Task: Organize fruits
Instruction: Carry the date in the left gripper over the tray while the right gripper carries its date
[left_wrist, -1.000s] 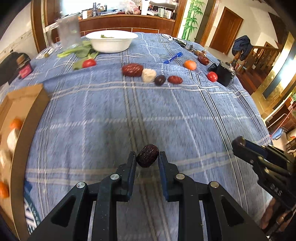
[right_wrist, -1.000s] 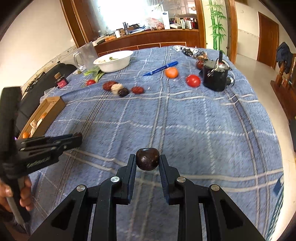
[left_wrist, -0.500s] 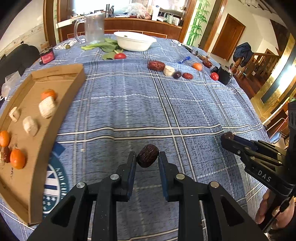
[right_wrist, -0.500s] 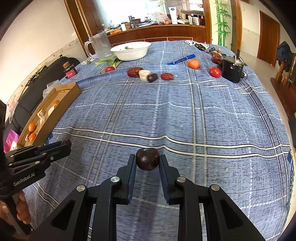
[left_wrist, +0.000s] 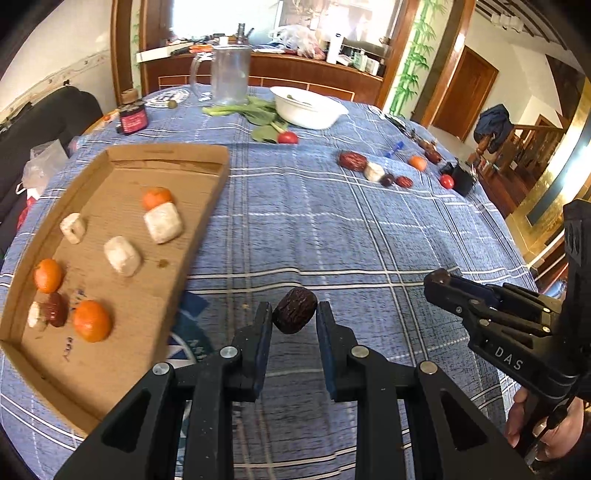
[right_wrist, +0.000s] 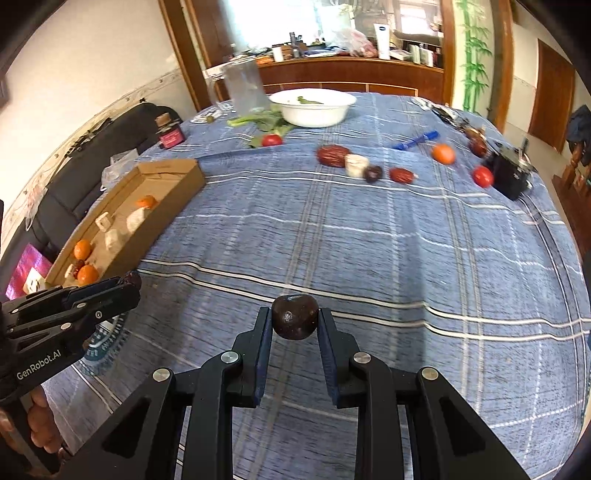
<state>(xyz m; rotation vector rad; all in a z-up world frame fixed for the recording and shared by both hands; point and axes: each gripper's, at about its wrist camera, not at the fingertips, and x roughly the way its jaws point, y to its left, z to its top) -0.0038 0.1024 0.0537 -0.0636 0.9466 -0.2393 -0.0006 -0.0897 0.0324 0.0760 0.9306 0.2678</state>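
left gripper (left_wrist: 294, 322) pinches wrinkled date (left_wrist: 294, 310), long axis tilted up-right; right gripper (right_wrist: 294, 324) clamps dark plum (right_wrist: 294, 316).

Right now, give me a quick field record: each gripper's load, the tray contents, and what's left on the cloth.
left gripper: shut on wrinkled date
right gripper: shut on smooth dark fruit
cardboard tray: three oranges, white pieces, one red date
still on tablecloth: large red date, white piece, small dark fruit, orange, tomatoes

In the cardboard tray (left_wrist: 207, 206): three oranges (left_wrist: 91, 320), four white pieces (left_wrist: 163, 223), one red date (left_wrist: 56, 314). On the cloth: four dark-red dates (left_wrist: 352, 160), two tomatoes (left_wrist: 446, 181), one orange (left_wrist: 417, 162), one white piece (left_wrist: 374, 171)
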